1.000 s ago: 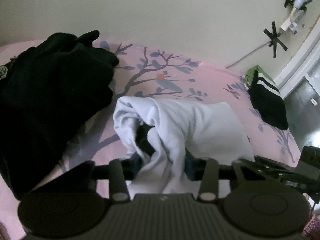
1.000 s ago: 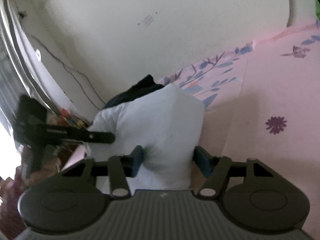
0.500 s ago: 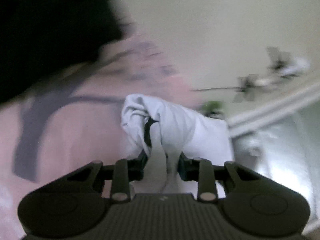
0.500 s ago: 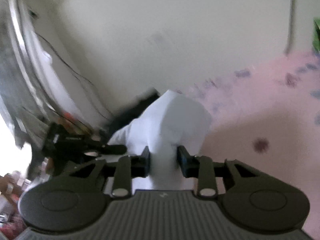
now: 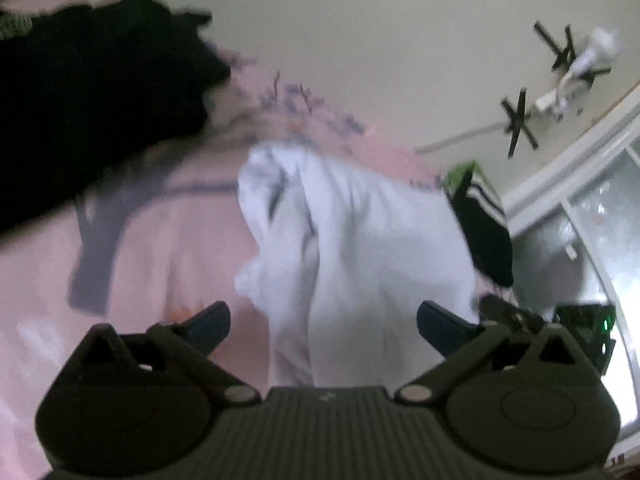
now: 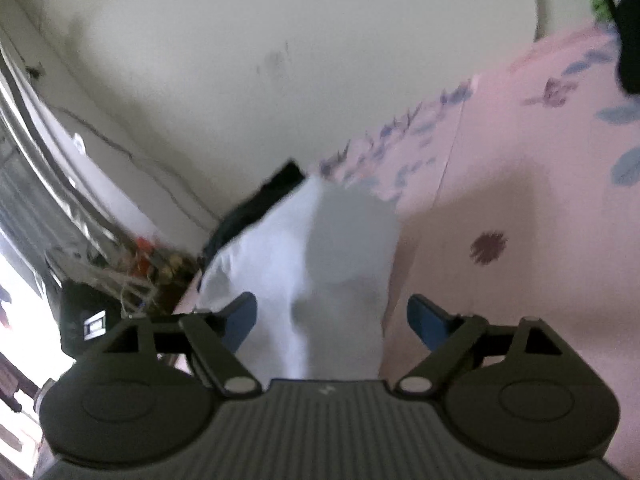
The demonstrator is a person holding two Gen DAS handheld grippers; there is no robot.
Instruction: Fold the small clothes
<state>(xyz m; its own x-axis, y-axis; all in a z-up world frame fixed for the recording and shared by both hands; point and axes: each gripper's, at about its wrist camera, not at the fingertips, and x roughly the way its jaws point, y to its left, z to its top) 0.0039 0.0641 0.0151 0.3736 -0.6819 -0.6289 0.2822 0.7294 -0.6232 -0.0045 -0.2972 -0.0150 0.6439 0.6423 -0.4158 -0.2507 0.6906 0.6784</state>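
- Two grippers are over a pink bedsheet (image 5: pixel 152 248) with a printed tree and small flowers; it covers nearly all the surface and it meets the pale wall (image 5: pixel 380 48) at the far side.
- No box or basket is visible in either view; the clothes lie directly on the sheet.
- Much bare sheet is open on the left of the left wrist view and on the right of the right wrist view, so there is free room on both sides of the white cloth.
- Large black garment (image 5: pixel 80 92) lies in a heap at the far left of the sheet, apart from the white one.
- White garment (image 5: pixel 360 240), the piece being folded, lies bunched in the middle of the sheet, and its near part runs between the fingers of both grippers.
- Black folded cloth with white stripes and a green edge (image 5: pixel 484 224) is at the right edge of the sheet, next to a window frame (image 5: pixel 568 184).
- Left gripper (image 5: pixel 322 322): its jaws have just been opening and now stand wide apart; the white garment is between them but the pads do not press it.
- Right gripper (image 6: pixel 332 318): its jaws have just been opening too, wide apart, with the white garment (image 6: pixel 320 260) loose between them.
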